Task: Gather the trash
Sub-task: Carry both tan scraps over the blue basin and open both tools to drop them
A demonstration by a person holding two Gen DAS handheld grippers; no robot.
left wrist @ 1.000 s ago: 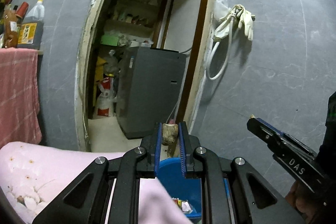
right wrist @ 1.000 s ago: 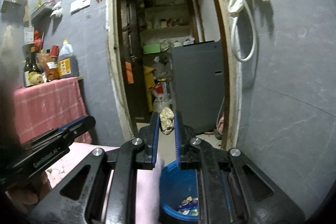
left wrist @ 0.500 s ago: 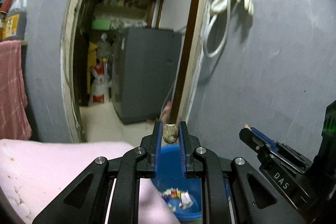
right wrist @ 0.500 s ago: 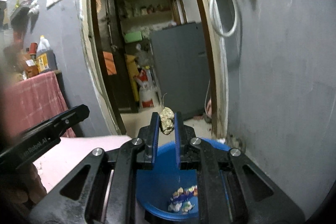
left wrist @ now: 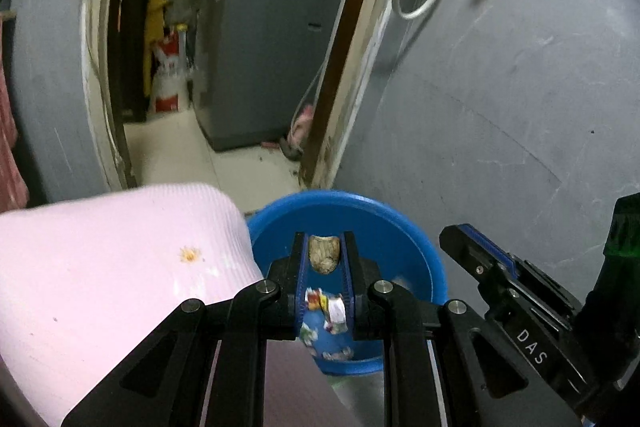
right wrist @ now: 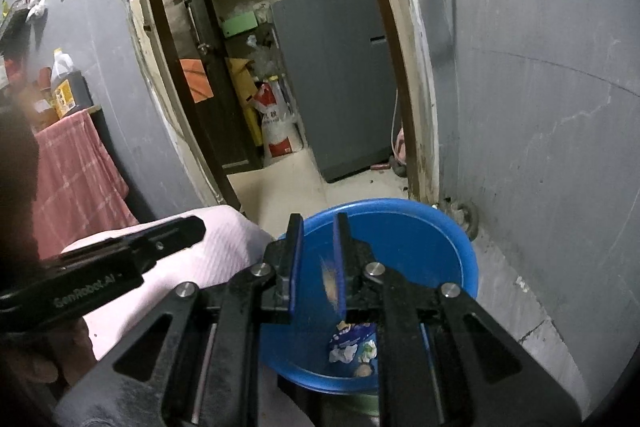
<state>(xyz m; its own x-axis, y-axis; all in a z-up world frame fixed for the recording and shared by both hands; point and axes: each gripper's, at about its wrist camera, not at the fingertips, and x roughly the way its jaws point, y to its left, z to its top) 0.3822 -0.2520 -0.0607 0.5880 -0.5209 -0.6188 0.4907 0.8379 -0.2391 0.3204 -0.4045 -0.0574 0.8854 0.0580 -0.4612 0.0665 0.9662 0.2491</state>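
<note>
Left wrist view: the left gripper point(left wrist: 325, 259) sits at lower centre, its jaws set narrow and clamped on a pale brown crumpled lump of trash point(left wrist: 324, 254). The lump is pinched between the blue pads near the fingertips, its long axis running along the fingers, with the blunt far end pointing away from the camera toward the upper part of the frame. Directly behind and below it lies the blue bin point(left wrist: 416, 251), with coloured wrappers point(left wrist: 326, 311) lying on its floor, seen between the fingers. A pink cloth-covered surface point(left wrist: 120, 259) fills the lower left, its corner touching the bin's rim. The right gripper point(left wrist: 456, 235) enters from the lower right, seen from the side, so its jaw state cannot be told here. A grey appliance point(left wrist: 260, 51) stands in the doorway at upper centre.

Right wrist view: the right gripper point(right wrist: 316, 227) stands at lower centre over the blue bin point(right wrist: 440, 239), jaws narrowly parted. A blurred tan streak, the falling scrap point(right wrist: 330, 279), lies against the inner face of the right-hand pad, elongated along the fingers and loose rather than pinched. Wrappers point(right wrist: 352, 343) lie in the bin bottom. The left gripper point(right wrist: 192, 227) crosses the left side of the frame over the pink cloth point(right wrist: 224, 243).
</note>
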